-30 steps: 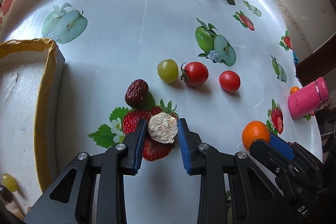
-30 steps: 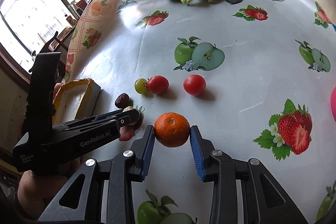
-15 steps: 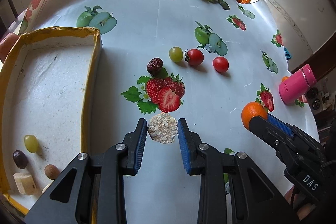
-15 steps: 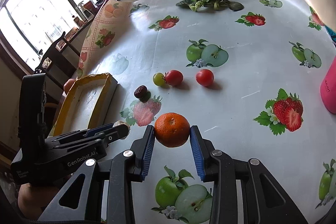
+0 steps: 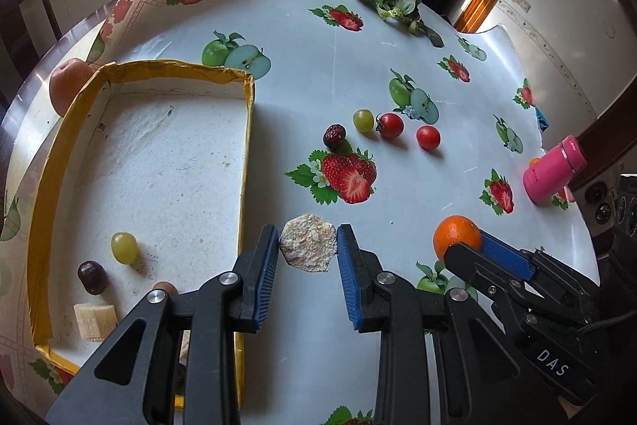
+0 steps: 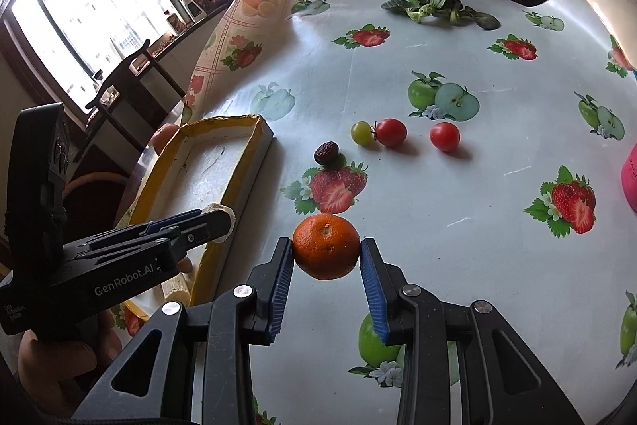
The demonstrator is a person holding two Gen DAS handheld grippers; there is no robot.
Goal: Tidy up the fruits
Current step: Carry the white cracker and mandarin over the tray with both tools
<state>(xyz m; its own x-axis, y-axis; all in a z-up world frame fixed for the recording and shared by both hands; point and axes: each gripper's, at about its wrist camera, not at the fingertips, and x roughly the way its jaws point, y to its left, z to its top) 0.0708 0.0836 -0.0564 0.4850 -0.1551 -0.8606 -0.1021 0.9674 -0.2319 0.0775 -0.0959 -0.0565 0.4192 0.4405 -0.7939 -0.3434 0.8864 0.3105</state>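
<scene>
My left gripper [image 5: 307,245] is shut on a pale crumbly slice [image 5: 308,242], held above the table just right of the yellow-rimmed tray [image 5: 249,130]. In the right wrist view the left gripper [image 6: 223,222] hangs over the tray's near corner. The right gripper [image 6: 326,249] is shut on a tangerine [image 6: 326,245], which also shows at the right of the left wrist view [image 5: 456,236]. On the cloth lie a red date [image 5: 333,136], a green grape [image 5: 363,120] and two cherry tomatoes [image 5: 390,125] [image 5: 428,137]. Inside the tray sit a green grape [image 5: 124,247], a dark date [image 5: 91,277] and a pale chunk [image 5: 94,319].
A pink bottle [image 5: 553,170] lies at the table's right edge. A leafy green vegetable [image 5: 398,2] lies at the far side. A peach-coloured fruit [image 5: 67,84] sits behind the tray's far left corner. A chair [image 6: 119,94] stands by the window.
Both grippers have risen and drawn back toward the tray, each still gripping its piece. The tray's inside and its contents have come into the left wrist view.
</scene>
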